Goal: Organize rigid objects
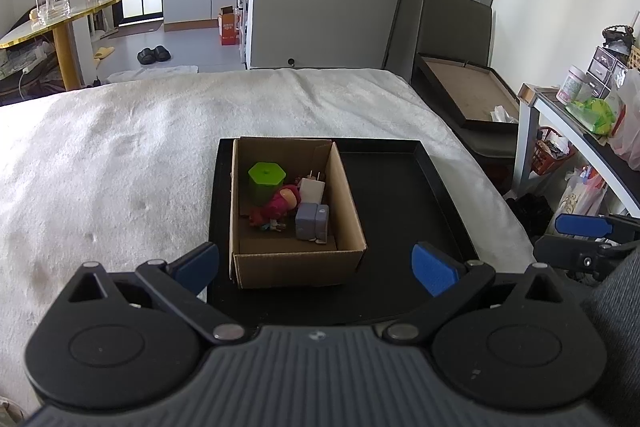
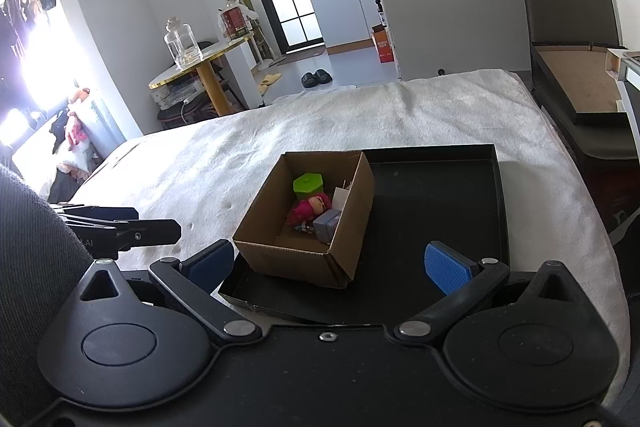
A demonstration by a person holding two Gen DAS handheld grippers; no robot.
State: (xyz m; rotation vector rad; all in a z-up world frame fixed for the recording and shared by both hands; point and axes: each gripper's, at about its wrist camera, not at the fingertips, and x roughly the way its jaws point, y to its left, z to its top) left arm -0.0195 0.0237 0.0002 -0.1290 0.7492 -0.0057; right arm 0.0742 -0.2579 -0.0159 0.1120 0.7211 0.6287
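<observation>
The cardboard box [image 1: 296,267] is plain brown corrugated board, matt, with raw edges. Under it the black tray [image 1: 400,187] looks smooth with a dull sheen. Around the tray, the cream blanket [image 1: 120,147] is nubbly fleece cloth. Inside the box, the green container [image 1: 266,181] looks like smooth plastic.

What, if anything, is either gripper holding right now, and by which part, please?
Nothing is held. The left gripper and right gripper are both open and empty, short of the cardboard box on the black tray.
</observation>
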